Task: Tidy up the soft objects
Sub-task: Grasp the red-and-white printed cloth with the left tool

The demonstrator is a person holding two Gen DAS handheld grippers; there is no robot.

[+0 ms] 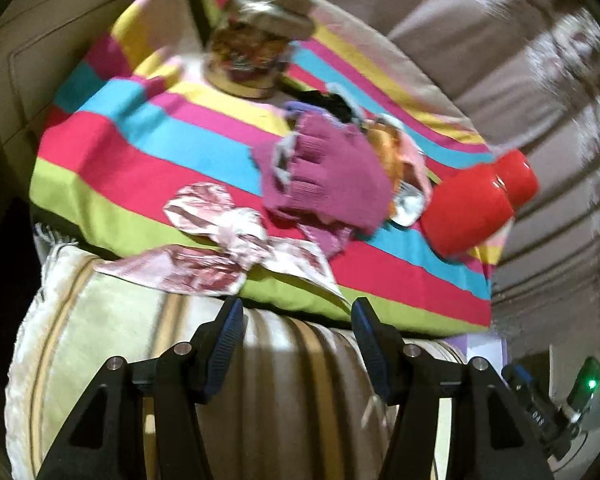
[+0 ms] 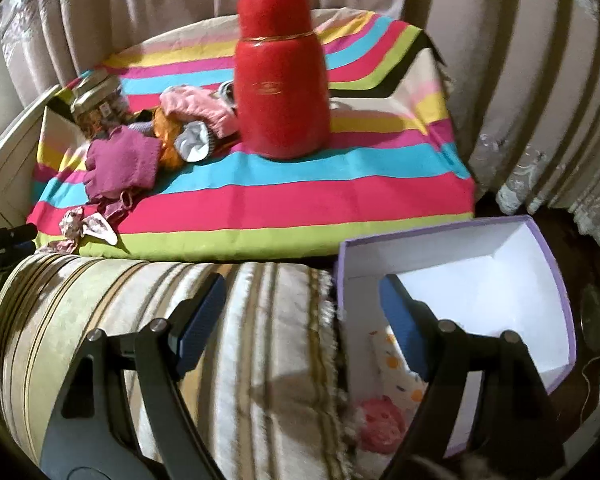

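Observation:
A heap of soft things lies on a striped cloth: a magenta knit glove, a pink-and-white patterned fabric piece, orange and pink items. My left gripper is open and empty, just short of the patterned fabric, over a striped cushion. In the right wrist view the glove, pink knit item and patterned fabric lie at the left. My right gripper is open and empty, its right finger over a lilac box that holds a spotted cloth and a pink item.
A red flask stands on the striped cloth; it also shows in the left wrist view. A lidded jar stands at the back; in the right wrist view it is at the left. Curtains hang behind.

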